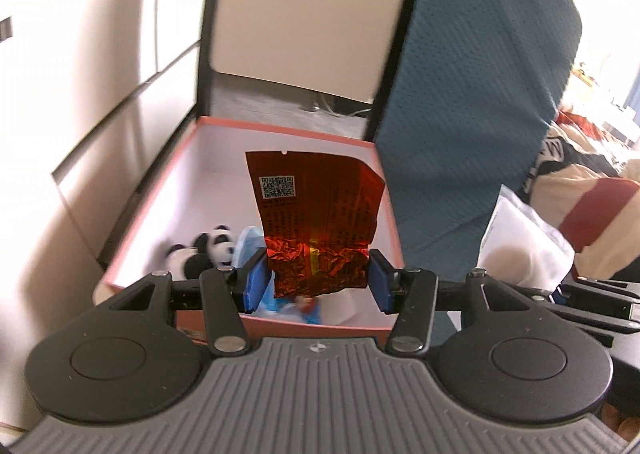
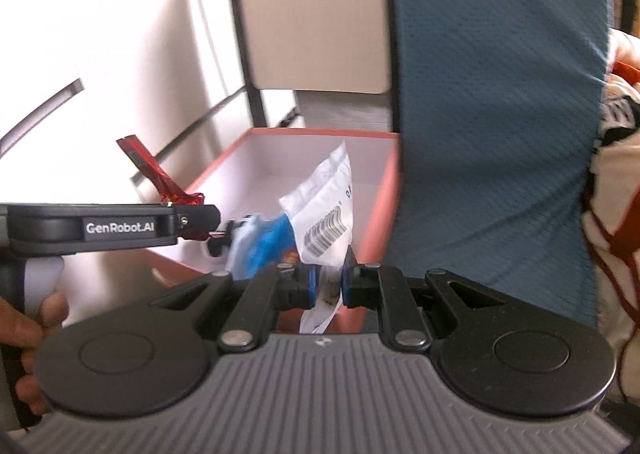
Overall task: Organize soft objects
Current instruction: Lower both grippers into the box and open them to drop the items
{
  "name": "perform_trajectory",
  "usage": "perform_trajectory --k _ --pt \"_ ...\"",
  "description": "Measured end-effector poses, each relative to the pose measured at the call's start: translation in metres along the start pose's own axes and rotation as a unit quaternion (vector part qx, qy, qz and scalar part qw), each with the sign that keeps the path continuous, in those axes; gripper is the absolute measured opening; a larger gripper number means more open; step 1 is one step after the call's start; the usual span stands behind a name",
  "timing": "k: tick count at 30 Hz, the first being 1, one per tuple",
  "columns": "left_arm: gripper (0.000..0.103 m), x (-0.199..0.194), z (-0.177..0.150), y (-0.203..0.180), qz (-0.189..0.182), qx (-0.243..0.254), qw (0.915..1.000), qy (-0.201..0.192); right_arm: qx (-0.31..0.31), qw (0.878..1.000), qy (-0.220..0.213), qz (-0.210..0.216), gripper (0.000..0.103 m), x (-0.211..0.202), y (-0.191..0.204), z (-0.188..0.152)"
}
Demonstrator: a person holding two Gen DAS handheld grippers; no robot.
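Note:
My left gripper is shut on a crinkled red foil packet with a QR code, held upright over the near edge of a pink-rimmed white box. Inside the box lie a panda plush and a blue packet. My right gripper is shut on a white plastic pouch with a barcode, also above the box. The left gripper's body reaches in from the left in the right wrist view, the red packet sticking up from it. The white pouch shows at the right in the left wrist view.
A teal fabric panel stands right of the box. A beige chair back rises behind it. White cabinet fronts line the left. Striped bedding lies at the far right. A hand grips the left tool's handle.

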State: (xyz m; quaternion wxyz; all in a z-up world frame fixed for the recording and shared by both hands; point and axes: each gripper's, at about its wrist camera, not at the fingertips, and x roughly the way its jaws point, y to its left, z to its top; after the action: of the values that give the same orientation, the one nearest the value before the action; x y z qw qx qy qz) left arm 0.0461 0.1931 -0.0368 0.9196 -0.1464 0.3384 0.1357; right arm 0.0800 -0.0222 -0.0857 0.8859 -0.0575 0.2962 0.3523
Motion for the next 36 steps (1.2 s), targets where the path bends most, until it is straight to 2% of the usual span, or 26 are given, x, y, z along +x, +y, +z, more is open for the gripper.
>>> perform_trajectory --k 6,11,18,36 --pt "0.058 -0.004 0.001 0.029 0.016 -0.016 0.9997 0.005 -0.016 0.999 0.016 0.027 0.016 0.016 0.029 0.002" --pt "0.058 0.008 0.006 0.043 0.017 -0.019 0.9996 0.012 -0.017 0.999 0.026 0.028 0.016 0.036 0.039 0.008" --pt "0.058 0.042 0.016 0.058 0.011 -0.017 0.9992 0.035 -0.013 0.999 0.043 0.022 0.016 0.067 0.047 0.011" --pt "0.058 0.147 0.046 0.089 -0.018 -0.017 0.9962 0.083 0.002 0.996 0.09 -0.019 0.017 0.164 0.032 0.024"
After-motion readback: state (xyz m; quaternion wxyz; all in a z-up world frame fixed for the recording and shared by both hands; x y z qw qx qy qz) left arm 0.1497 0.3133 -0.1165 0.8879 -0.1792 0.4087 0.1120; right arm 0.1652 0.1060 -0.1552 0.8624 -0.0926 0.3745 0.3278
